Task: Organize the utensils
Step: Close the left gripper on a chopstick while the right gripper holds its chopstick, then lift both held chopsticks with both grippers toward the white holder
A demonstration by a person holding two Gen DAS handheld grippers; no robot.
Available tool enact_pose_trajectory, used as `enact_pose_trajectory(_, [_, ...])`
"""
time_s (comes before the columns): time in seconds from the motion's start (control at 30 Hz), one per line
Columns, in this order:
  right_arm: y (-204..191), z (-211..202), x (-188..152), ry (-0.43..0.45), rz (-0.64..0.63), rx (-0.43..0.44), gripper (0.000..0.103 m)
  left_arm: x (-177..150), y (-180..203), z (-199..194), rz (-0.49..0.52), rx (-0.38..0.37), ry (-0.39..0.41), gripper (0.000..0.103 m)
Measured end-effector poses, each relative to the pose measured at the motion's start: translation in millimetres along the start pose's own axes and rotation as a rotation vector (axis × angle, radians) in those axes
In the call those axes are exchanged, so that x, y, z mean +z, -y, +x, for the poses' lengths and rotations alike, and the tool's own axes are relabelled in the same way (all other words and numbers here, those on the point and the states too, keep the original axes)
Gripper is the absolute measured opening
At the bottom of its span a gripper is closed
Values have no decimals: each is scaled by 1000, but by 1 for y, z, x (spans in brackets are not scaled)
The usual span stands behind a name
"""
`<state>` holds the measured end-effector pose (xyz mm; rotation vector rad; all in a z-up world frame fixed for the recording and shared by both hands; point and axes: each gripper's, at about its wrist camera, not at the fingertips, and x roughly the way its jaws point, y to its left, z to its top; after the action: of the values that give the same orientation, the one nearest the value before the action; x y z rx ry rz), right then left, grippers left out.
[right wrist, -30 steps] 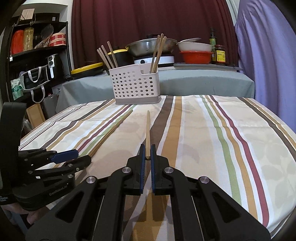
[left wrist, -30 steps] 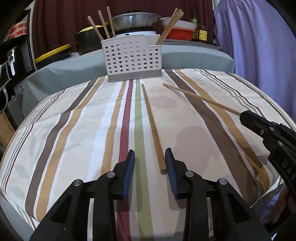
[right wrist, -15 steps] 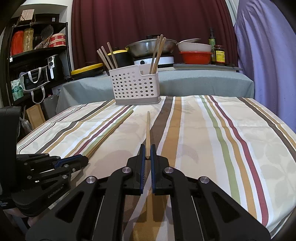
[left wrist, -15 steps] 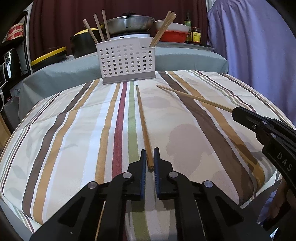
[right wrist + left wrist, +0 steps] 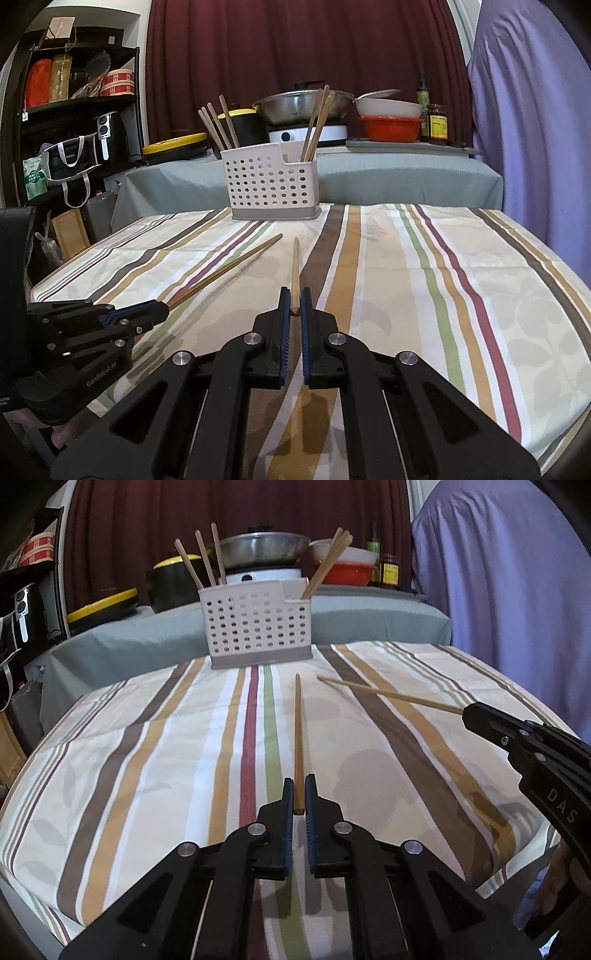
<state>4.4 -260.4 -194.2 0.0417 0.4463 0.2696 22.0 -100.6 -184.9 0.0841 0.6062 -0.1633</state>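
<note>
Two wooden chopsticks lie out over the striped tablecloth, each held by its near end. My left gripper [image 5: 299,788] is shut on the darker chopstick [image 5: 298,734], which points straight at the white perforated holder [image 5: 258,624]. In the right wrist view this left gripper [image 5: 164,309] sits low at the left with its chopstick [image 5: 229,266] slanting away. My right gripper [image 5: 294,300] is shut on the pale chopstick [image 5: 295,264]. From the left wrist view the right gripper [image 5: 466,716] reaches in from the right, gripping that pale chopstick [image 5: 388,695]. Several chopsticks stand in the holder [image 5: 271,181].
The table [image 5: 461,280] has its striped cloth and a rounded near edge. Behind the holder is a grey-covered counter [image 5: 406,173] with a pan, bowls and bottles. A dark shelf unit [image 5: 74,122] stands at the left. A purple cloth [image 5: 528,122] hangs at the right.
The left jaws have closed from open onto the near end of the darker chopstick, whose far tip has swung slightly right. The right gripper has kept its grip and hardly moved.
</note>
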Motion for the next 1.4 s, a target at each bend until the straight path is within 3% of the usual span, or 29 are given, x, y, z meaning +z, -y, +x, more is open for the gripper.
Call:
enact_pose_trajectory(0.7, [-15, -24, 21, 72, -59, -46, 6, 19, -13, -39, -4, -8, 188, 7])
enact_pose_trajectory(1.4, [-25, -65, 82, 244, -105, -65, 6, 65, -54, -103, -110, -10, 367, 7])
